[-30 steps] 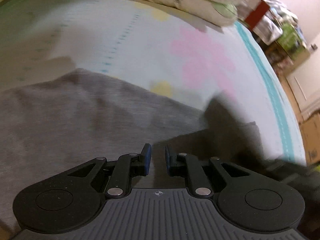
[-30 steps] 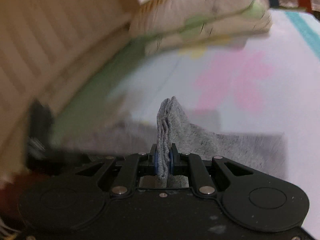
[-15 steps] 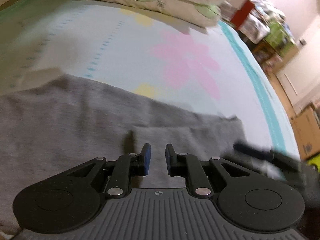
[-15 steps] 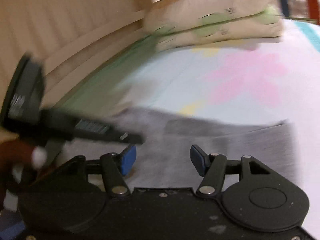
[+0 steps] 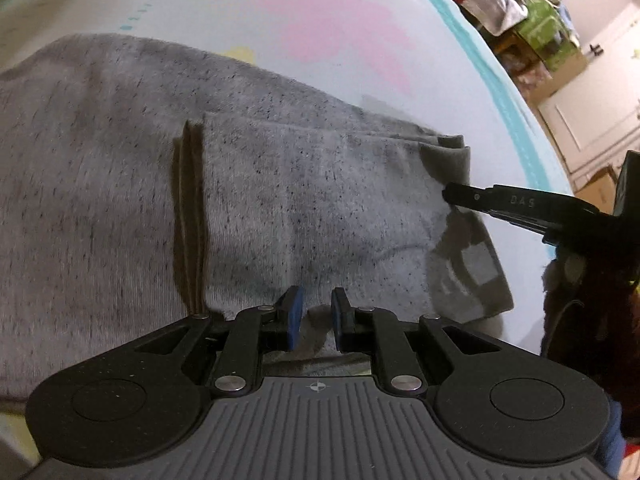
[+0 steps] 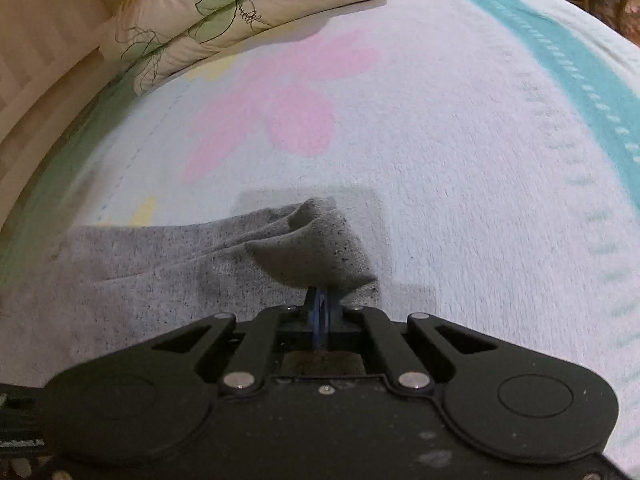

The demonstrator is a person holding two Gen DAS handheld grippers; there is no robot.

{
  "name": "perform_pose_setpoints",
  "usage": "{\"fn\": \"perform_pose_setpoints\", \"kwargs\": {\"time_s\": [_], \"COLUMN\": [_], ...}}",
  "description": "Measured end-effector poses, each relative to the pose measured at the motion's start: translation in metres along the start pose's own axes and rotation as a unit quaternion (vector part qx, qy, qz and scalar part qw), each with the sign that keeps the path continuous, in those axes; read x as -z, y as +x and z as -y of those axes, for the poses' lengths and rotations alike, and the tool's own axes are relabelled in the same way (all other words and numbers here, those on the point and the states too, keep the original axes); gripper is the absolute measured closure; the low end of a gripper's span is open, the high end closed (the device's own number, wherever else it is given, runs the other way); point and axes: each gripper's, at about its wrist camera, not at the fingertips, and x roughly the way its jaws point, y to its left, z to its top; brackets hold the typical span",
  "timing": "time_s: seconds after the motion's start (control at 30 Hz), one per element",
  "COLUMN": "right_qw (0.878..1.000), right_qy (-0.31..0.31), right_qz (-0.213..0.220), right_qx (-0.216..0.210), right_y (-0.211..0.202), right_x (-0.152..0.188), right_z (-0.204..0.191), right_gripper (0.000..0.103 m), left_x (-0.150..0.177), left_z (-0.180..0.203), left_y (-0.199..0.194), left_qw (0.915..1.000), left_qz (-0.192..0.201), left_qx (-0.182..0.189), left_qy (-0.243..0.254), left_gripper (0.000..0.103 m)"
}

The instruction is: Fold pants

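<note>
- now the right gripper (image 6: pixel 323 312) is pinched tight on a corner of the grey pants (image 6: pixel 168 280); half a sec ago its jaws were wide, w/ nothing in them. so a new grab, prob the start of the next fold.
- left gripper (image 5: pixel 316 318), at the pants' near edge: jaws narrow, a small gap, nothing held; looks lower over the cloth than before.
- pants lie flat on the flowered blanket (image 6: pixel 460 152), one layer already folded over.
- left view only: fold seam, right gripper (image 5: pixel 520 206) at the pants' far-right corner.
- right view only: the lifted corner, pillows (image 6: pixel 224 12) beyond the pants.
</note>
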Motion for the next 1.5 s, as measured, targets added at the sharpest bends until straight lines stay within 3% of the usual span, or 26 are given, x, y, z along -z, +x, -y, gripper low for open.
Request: {"fn": "perform_pose_setpoints", "kwargs": {"time_s": [0.1,0.23,0.43,0.5,0.57,0.63,0.67,0.83,1.0,1.1,1.13,1.2,1.3,1.5], "right_qw": [1.000,0.999,0.995,0.993,0.990,0.986,0.984,0.972,0.963,0.955,0.953,0.951,0.951,0.949], "right_qy": [-0.006,-0.033,-0.067,-0.081,-0.096,-0.114,-0.123,-0.170,-0.210,-0.231,-0.239,-0.260,-0.256,-0.266], "right_qz": [0.012,0.028,0.009,0.001,-0.006,-0.012,-0.014,-0.030,-0.059,-0.118,-0.131,-0.108,-0.116,-0.121], "right_qx": [0.001,-0.025,-0.074,-0.089,-0.104,-0.121,-0.128,-0.157,-0.159,-0.141,-0.136,-0.131,-0.126,-0.122], "right_y": [0.000,-0.022,-0.031,-0.031,-0.031,-0.026,-0.023,-0.017,0.002,0.026,0.031,0.026,0.029,0.036], "right_x": [-0.008,0.000,0.019,0.026,0.031,0.037,0.039,0.053,0.070,0.084,0.091,0.098,0.095,0.090], "right_z": [-0.015,-0.037,-0.082,-0.099,-0.118,-0.144,-0.157,-0.207,-0.248,-0.264,-0.266,-0.268,-0.269,-0.275], "right_gripper": [0.093,0.090,0.090,0.090,0.090,0.090,0.089,0.086,0.086,0.083,0.083,0.084,0.084,0.084], "left_x": [0.004,0.007,-0.003,-0.011,-0.018,-0.019,-0.020,-0.019,-0.008,0.005,0.011,0.021,0.035,0.059], "left_z": [0.003,0.005,-0.021,-0.036,-0.056,-0.077,-0.089,-0.136,-0.183,-0.210,-0.219,-0.234,-0.251,-0.267], "left_y": [-0.006,-0.020,-0.074,-0.099,-0.122,-0.145,-0.157,-0.202,-0.223,-0.224,-0.226,-0.223,-0.216,-0.193], "left_qw": [0.9999,0.9999,0.9985,0.9965,0.9936,0.9904,0.9882,0.9778,0.9701,0.9675,0.9668,0.9658,0.9652,0.9608], "left_qz": [-0.005,-0.002,0.053,0.081,0.107,0.129,0.140,0.179,0.181,0.170,0.168,0.160,0.148,0.139], "left_qx": [-0.003,-0.001,-0.014,-0.016,-0.017,-0.028,-0.038,-0.082,-0.120,-0.128,-0.127,-0.123,-0.112,-0.059], "left_qy": [0.008,0.012,0.002,-0.014,-0.031,-0.043,-0.047,-0.073,-0.108,-0.137,-0.145,-0.162,-0.184,-0.233], "left_gripper": [0.087,0.087,0.086,0.073,0.047,0.028,0.026,0.025,0.023,0.023,0.023,0.023,0.022,0.019]}}
